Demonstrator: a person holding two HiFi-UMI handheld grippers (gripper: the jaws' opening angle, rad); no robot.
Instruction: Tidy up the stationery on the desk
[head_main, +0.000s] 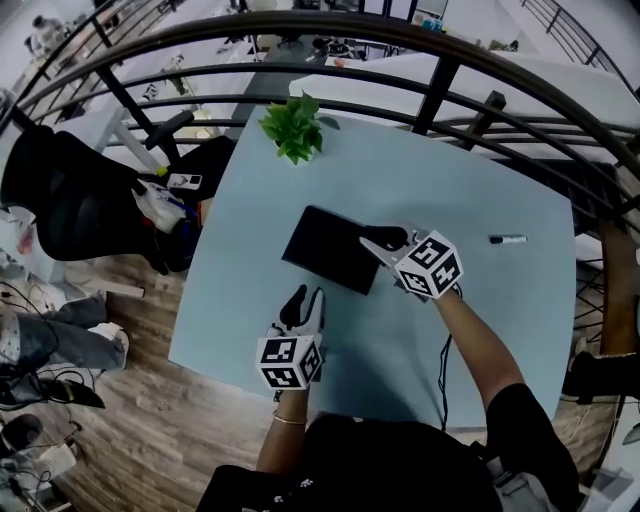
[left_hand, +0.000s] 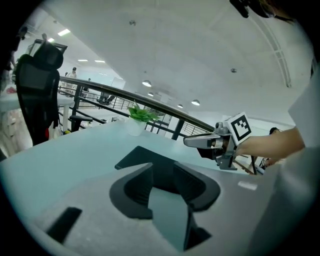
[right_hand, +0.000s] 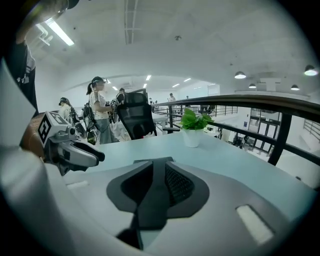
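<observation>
A flat black notebook (head_main: 325, 245) lies in the middle of the pale blue desk (head_main: 500, 320). A black-and-white marker (head_main: 508, 239) lies alone toward the desk's right side. My right gripper (head_main: 383, 240) hovers at the notebook's right edge. Its jaws are a narrow gap apart, and the notebook's dark surface (right_hand: 150, 161) shows between them. My left gripper (head_main: 303, 298) is open and holds nothing. It sits near the front edge, just short of the notebook (left_hand: 135, 156), with bare desk between its jaws.
A small potted plant (head_main: 294, 128) stands at the desk's far edge. A dark railing (head_main: 440, 90) curves behind the desk. A black office chair (head_main: 70, 200) stands off the left side. A cable (head_main: 443, 365) trails near the front edge.
</observation>
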